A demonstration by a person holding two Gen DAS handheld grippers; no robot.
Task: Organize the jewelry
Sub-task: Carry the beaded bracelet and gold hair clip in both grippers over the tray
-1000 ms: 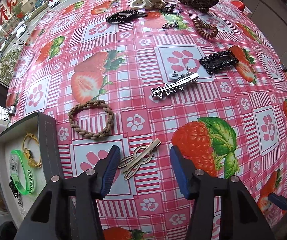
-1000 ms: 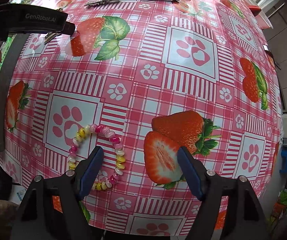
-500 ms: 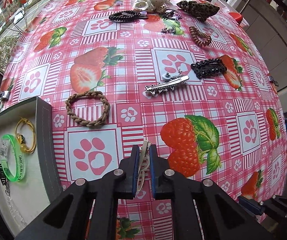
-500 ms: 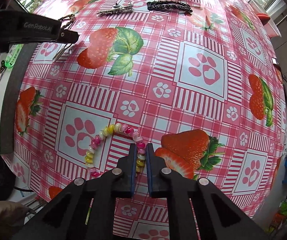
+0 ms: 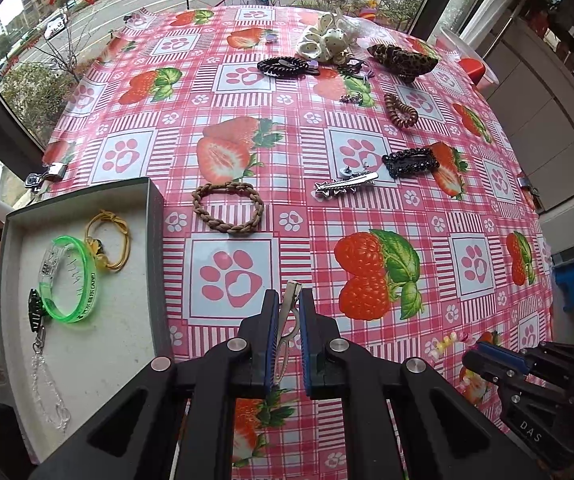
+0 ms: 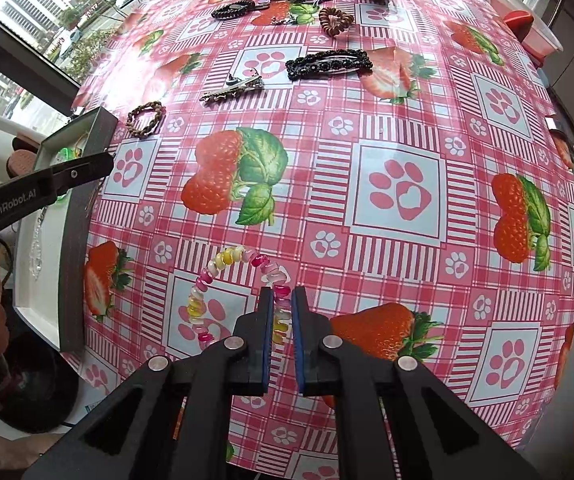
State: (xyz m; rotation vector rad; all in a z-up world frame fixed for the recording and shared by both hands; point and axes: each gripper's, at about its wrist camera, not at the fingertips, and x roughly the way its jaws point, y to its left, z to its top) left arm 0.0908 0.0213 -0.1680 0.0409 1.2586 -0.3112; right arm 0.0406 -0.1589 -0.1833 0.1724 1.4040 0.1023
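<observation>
Left hand-held gripper (image 5: pixel 289 300) is pinching a metal clip (image 5: pixel 290 312) at 6 o'clock, box (image 5: pixel 155 240) lying at 9 o'clock; right hand-held gripper (image 6: pixel 283 300) is pinching a bead bracelet (image 6: pixel 223 260).

Pink-checked strawberry-and-paw tablecloth (image 5: pixel 247 92), neon-green bangle (image 5: pixel 71 280), pink-yellow bead bracelet (image 6: pixel 223 264), leopard-print clip (image 5: pixel 403 60).

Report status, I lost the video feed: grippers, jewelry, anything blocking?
Left gripper shut on silver hair clip. Right gripper shut on beaded bracelet. Gray box at left, nothing blocking it.
</observation>
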